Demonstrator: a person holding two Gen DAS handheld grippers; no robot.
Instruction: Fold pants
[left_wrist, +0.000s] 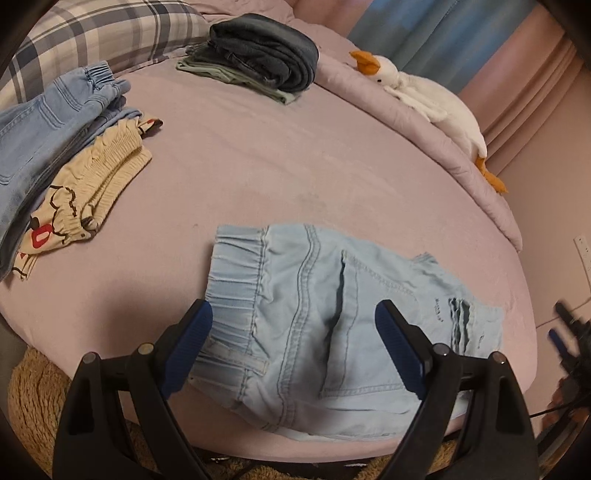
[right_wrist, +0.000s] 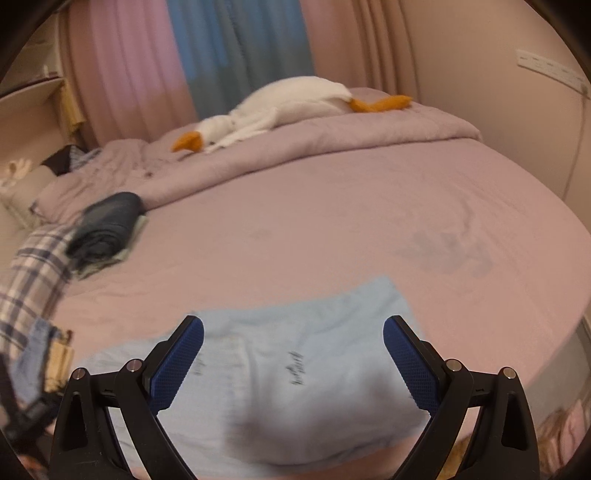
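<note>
- One pair of light blue denim pants (left_wrist: 332, 325) lies on the pink bed sheet (left_wrist: 258, 166), near the bed's front edge, already folded into a compact bundle with the elastic waistband (left_wrist: 236, 273) to the left and a back pocket on top.
- Both grippers hang above it: the left gripper (left_wrist: 293, 349) has its jaws spread wide with nothing between the pads, and the right gripper (right_wrist: 293, 363) likewise stands open and holds nothing.
- Soft, thin denim like this likely weighs little and goes limp, so lifted layers would sag and slide apart.
- Best holds look like the thick gathered waistband or a stitched seam, pinching through all the layers at a folded edge rather than the loose top panel.
- Other folded clothes (left_wrist: 258, 51) sit well apart.
</note>
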